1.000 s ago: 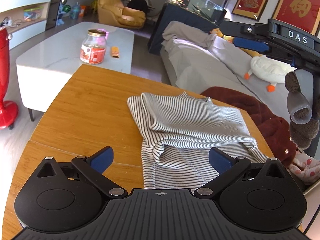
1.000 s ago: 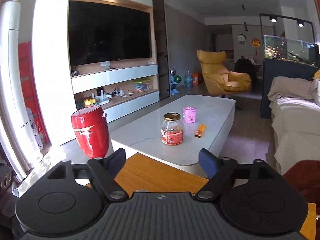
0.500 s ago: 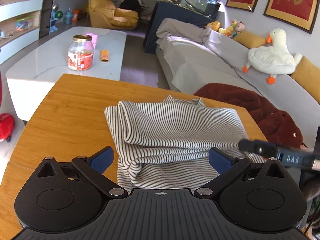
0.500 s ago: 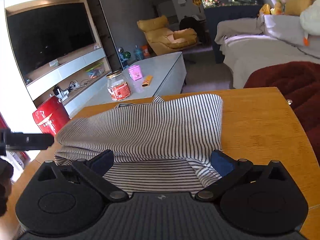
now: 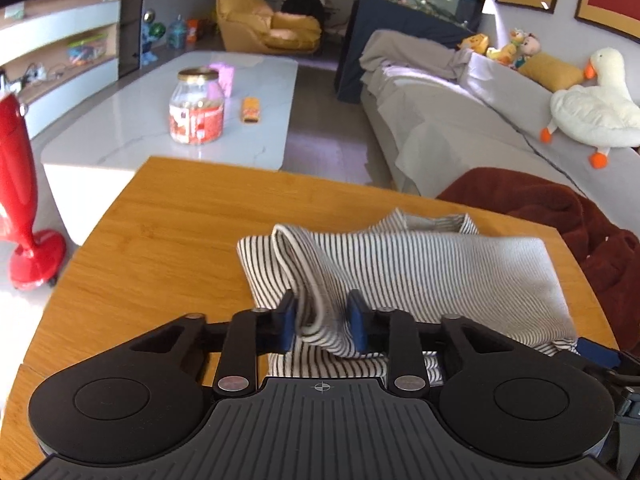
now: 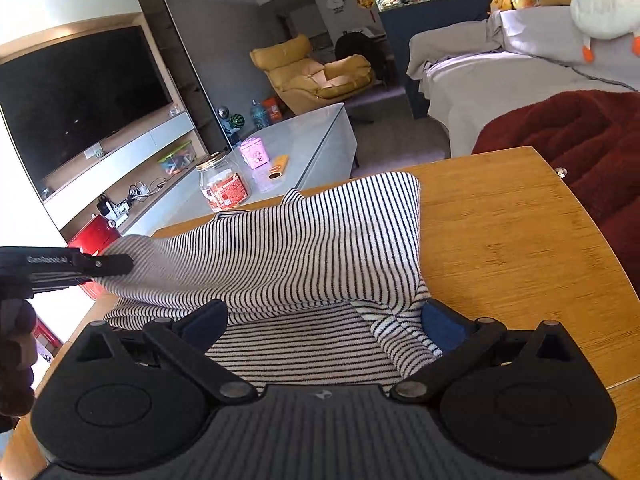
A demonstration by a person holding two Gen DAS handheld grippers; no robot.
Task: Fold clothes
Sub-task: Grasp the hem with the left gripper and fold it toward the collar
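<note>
A sunlit living room. A white coffee table [image 5: 132, 128] faces a wall-mounted television [image 6: 80, 96]. A yellow armchair [image 5: 260, 24] stands beyond the grey sofa [image 5: 460, 120].

Left gripper [image 5: 322, 326] jaws tight on striped garment [image 5: 420, 272] fold, wooden table [image 5: 168, 248]

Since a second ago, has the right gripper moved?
Yes. The right gripper has come down: its view earlier faced the TV wall above the wooden table; it now sits low at the striped shirt, jaws open.
</note>
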